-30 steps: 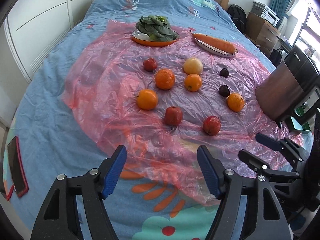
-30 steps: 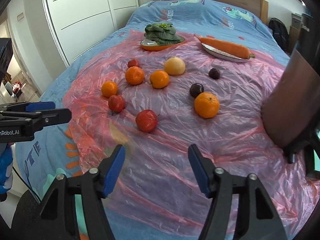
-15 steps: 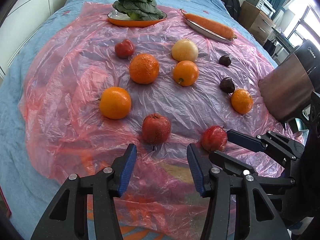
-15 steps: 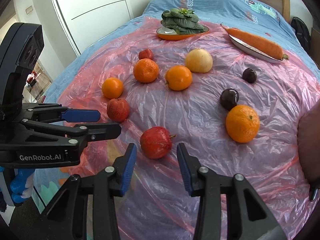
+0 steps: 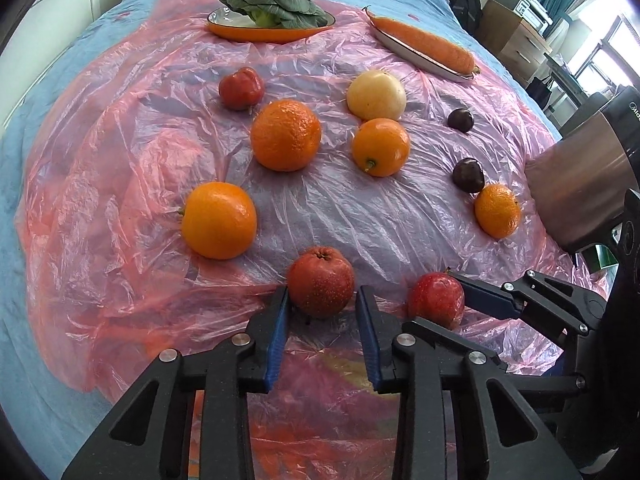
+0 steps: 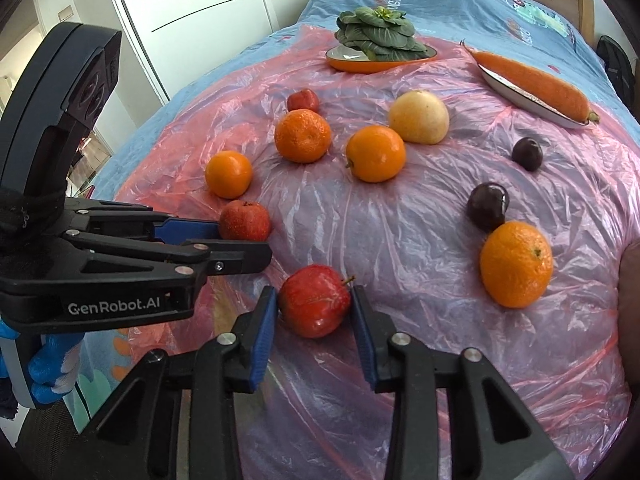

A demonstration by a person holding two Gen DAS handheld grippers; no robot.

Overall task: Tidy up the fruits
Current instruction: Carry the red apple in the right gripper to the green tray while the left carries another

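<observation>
Fruits lie scattered on a pink plastic sheet (image 5: 120, 160) over a bed. My left gripper (image 5: 320, 292) is shut on a speckled red apple (image 5: 320, 286), its blue pads against both sides. In the right wrist view, my right gripper (image 6: 313, 292) is closing on a glossy red apple with a stem (image 6: 312, 300), and its pads touch the apple's flanks. Both apples rest on the sheet. The right gripper (image 5: 434, 300) also shows at the lower right of the left wrist view. Several oranges (image 5: 286, 134), a pale yellow fruit (image 5: 376, 95), two dark purple fruits (image 5: 468, 175) and a third red apple (image 5: 241, 89) lie beyond.
An orange dish of leafy greens (image 5: 272, 32) and a white dish with a carrot (image 5: 428, 46) sit at the far end. A brown chair back (image 5: 580, 184) stands by the right edge of the bed. White wardrobe doors (image 6: 208, 8) line the left side.
Both grippers came down and forward to the near edge of the sheet. Their jaws narrowed from wide open until each pair flanks a red apple.
</observation>
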